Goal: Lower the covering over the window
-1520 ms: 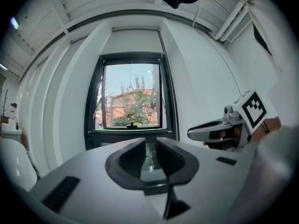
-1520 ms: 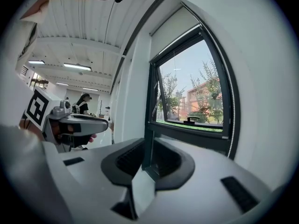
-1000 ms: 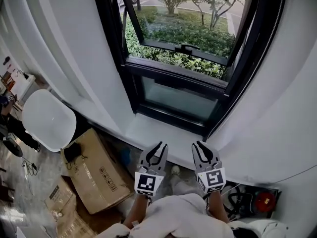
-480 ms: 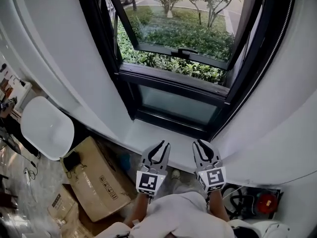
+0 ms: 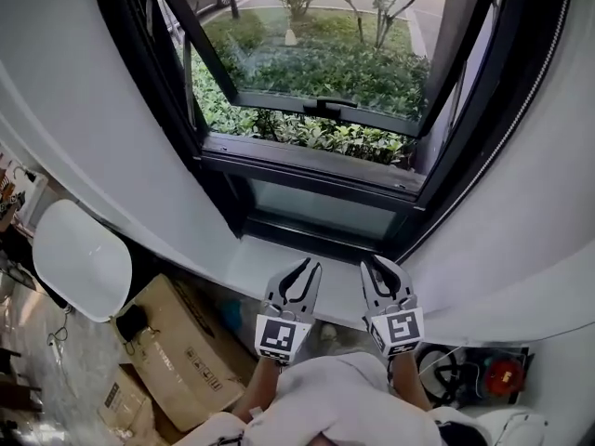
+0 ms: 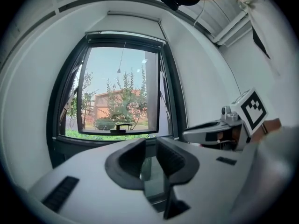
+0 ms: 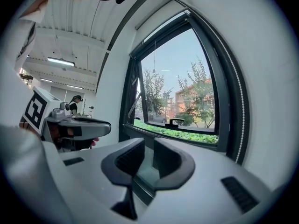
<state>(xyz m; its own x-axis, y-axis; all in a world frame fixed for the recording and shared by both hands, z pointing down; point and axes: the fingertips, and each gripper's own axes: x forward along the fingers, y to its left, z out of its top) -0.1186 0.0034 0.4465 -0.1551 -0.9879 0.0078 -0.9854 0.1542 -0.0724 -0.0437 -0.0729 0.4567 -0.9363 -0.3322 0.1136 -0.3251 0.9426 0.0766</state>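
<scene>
Left claw point(image 5: 310, 266) and right claw point(image 5: 372, 264) each stand narrowly parted with nothing between, side by side over the near white sill point(image 5: 256, 258). Beyond, the window point(image 5: 316, 82) is uncovered, its covering point(image 6: 133, 17) up at the top, its bead chain point(image 7: 241, 111) on the right.

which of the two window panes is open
The upper pane, the one with the black handle on its bottom rail: it swings outward over the bushes, while the lower pane sits flat in the frame.
</scene>
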